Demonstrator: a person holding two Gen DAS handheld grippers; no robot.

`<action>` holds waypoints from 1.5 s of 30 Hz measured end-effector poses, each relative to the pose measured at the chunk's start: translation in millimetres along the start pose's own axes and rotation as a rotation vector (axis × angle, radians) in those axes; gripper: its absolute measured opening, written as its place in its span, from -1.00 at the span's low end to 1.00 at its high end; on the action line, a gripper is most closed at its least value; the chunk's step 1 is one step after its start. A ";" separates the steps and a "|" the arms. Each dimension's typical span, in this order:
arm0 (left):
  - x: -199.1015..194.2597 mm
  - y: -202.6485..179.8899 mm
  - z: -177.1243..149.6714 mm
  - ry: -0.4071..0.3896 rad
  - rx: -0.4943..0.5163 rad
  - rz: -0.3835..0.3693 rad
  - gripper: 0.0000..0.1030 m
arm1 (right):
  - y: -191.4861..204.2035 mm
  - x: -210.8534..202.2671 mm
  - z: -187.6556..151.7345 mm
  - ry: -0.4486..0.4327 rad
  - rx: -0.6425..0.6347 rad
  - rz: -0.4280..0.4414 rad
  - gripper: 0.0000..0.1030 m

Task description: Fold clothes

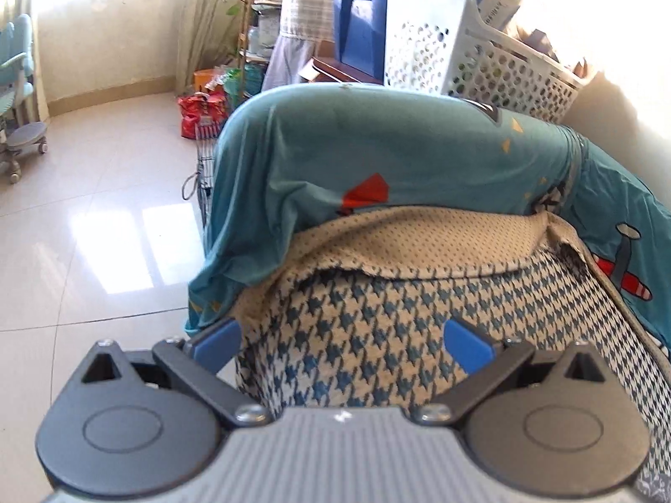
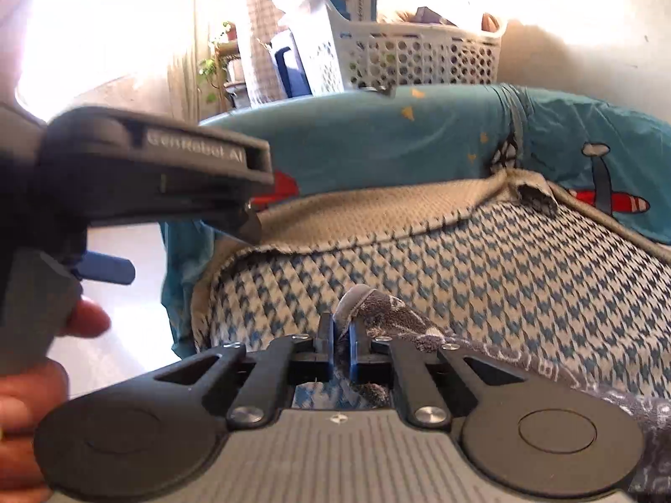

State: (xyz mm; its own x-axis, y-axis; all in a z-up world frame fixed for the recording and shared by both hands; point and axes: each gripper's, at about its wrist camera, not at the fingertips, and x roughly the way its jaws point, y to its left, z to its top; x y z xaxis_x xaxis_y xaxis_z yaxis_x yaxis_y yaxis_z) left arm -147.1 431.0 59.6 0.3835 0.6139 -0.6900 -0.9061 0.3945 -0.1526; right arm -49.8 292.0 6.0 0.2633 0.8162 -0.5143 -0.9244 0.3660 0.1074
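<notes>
The grey patterned garment (image 2: 402, 318) is pinched by its edge in my right gripper (image 2: 342, 346): the blue pads are pressed nearly together on a fold of it, and the rest trails off to the right of the tool and low out of the right wrist view. It looks like terry or fleece with a pale print; what kind of garment it is I cannot tell. It lies bunched, not flat, so as I judge it, the folding has barely begun: I have only a hold on one edge, and spreading it out, bringing the sides together and setting it down are all left.

My left gripper (image 1: 342, 346) hangs just above the work surface with its blue fingers (image 1: 467, 346) spread wide and nothing between them. In the right wrist view it shows at the left, held in my hand (image 2: 86, 318).

Under both lies a houndstooth blanket (image 1: 369, 335), its far edge turned back to show a dotted beige underside, over a teal printed sheet (image 1: 377, 146). Behind stand a white perforated basket (image 1: 482, 71) and a blue bin (image 1: 360, 29).
</notes>
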 end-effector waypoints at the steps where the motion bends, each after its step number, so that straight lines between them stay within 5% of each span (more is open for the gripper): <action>1: -0.2 1.1 1.2 -0.007 -0.003 0.014 1.00 | 2.3 3.3 1.4 0.005 -0.012 -0.006 -0.69; 2: 0.5 0.2 1.0 -0.005 0.003 0.017 1.00 | 2.9 7.9 0.8 0.027 -0.021 -0.017 -0.47; 7: -0.2 -8.5 -1.3 -0.005 0.048 0.002 1.00 | -7.7 -0.3 -12.5 0.084 -0.002 -0.054 -0.28; 24: -3.9 -116.8 -45.7 0.140 0.261 -0.239 1.00 | -192.8 -119.9 -47.3 0.075 0.177 -0.488 -0.26; 30: -6.3 -153.9 -63.3 0.168 0.324 -0.296 1.00 | -244.6 -141.4 -64.3 0.104 0.241 -0.578 -0.25; 39: -6.8 -178.5 -69.2 0.167 0.365 -0.311 1.00 | -275.7 -132.2 -67.3 0.183 0.198 -0.559 -0.10; 45: -0.3 -169.2 -64.4 0.190 0.316 -0.305 1.00 | -280.4 -106.2 -66.1 0.231 0.123 -0.458 -0.08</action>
State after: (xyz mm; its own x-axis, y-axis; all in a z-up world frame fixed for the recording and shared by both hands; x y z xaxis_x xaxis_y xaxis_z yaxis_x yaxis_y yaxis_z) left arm -5.3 320.0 40.0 0.5572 0.3140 -0.7687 -0.6477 0.7436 -0.1658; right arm 163.3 73.2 -25.8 0.5519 0.4454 -0.7050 -0.6860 0.7232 -0.0801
